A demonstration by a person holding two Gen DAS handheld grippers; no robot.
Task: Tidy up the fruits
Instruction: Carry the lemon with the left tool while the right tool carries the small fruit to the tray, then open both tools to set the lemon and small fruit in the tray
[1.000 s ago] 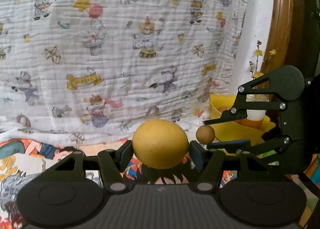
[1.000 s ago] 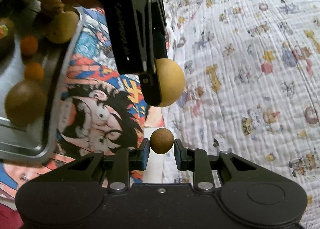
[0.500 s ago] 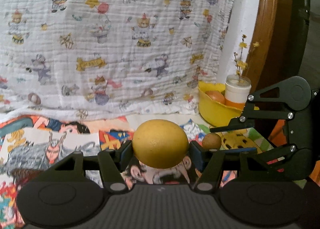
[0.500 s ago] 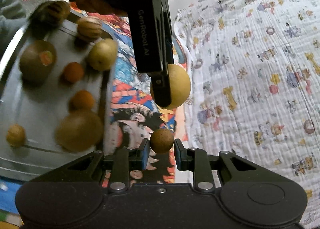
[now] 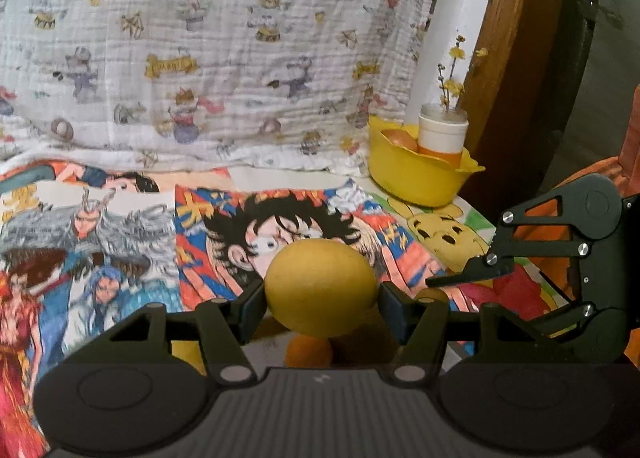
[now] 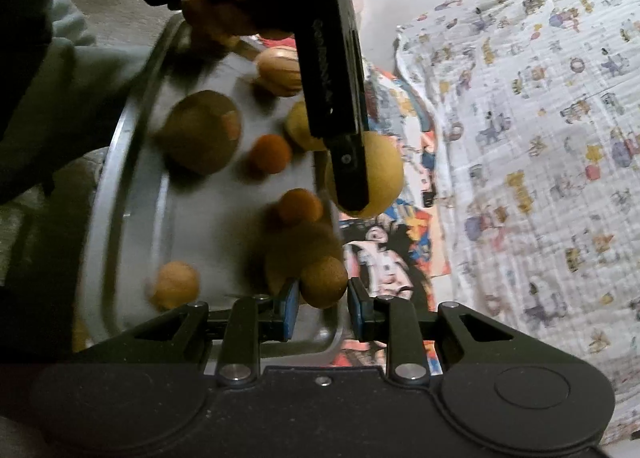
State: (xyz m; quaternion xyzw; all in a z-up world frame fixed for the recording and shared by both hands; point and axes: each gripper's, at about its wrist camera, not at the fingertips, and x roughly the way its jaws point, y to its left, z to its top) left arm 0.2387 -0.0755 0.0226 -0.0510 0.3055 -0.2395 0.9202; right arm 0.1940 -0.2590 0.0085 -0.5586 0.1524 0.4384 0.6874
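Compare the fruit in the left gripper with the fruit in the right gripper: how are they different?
The lemon in the left gripper is yellow, while the small fruit in the right gripper is brown. The lemon is much bigger, so the left jaws stand wider than the right jaws. The lemon looks oval; the small fruit looks round. Both are clamped between blue pads, off the surface.

A home: cartoon-print blanket (image 5: pixel 224 57) draped behind a comic-covered table (image 5: pixel 120 225).

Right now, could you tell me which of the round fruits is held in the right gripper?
The small brown round fruit, clamped by the right gripper; the others lie loose on the metal tray.
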